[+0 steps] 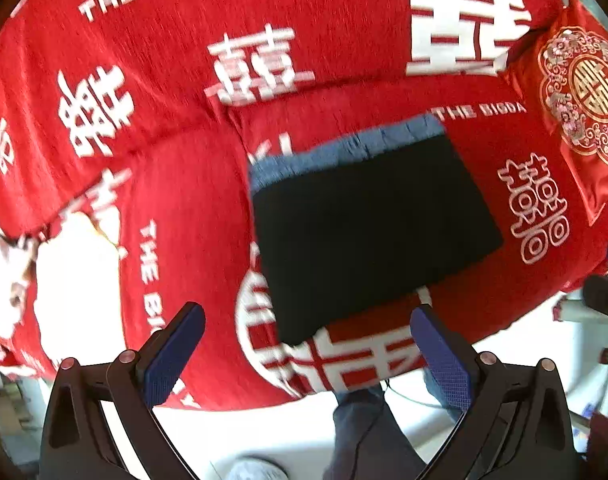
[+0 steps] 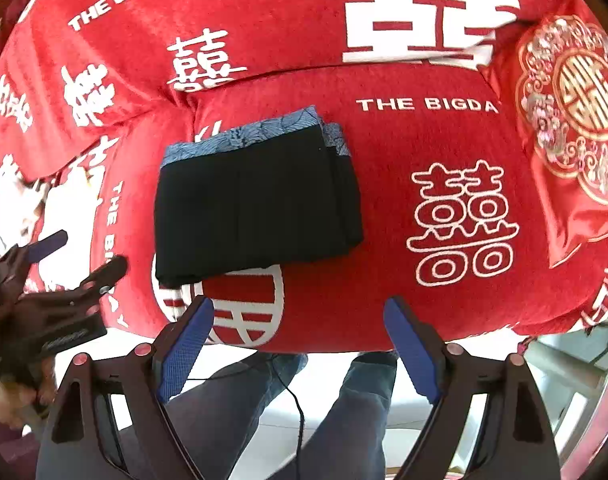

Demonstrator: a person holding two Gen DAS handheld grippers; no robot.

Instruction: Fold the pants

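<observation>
Your right gripper [image 2: 298,350] is hanging wide and empty, like your left gripper [image 1: 308,346]; folded pants [image 2: 256,204] are lying flat on the red blanket [image 2: 424,288] beyond both

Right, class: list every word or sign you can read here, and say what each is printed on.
"THE BIGDA": white letters on the red blanket, cut off by a fold, printed several times.
"囍": white double-happiness signs on the blanket, large and small.
"囍": gold, on the red cushion.
The folded black pants: no text.
</observation>
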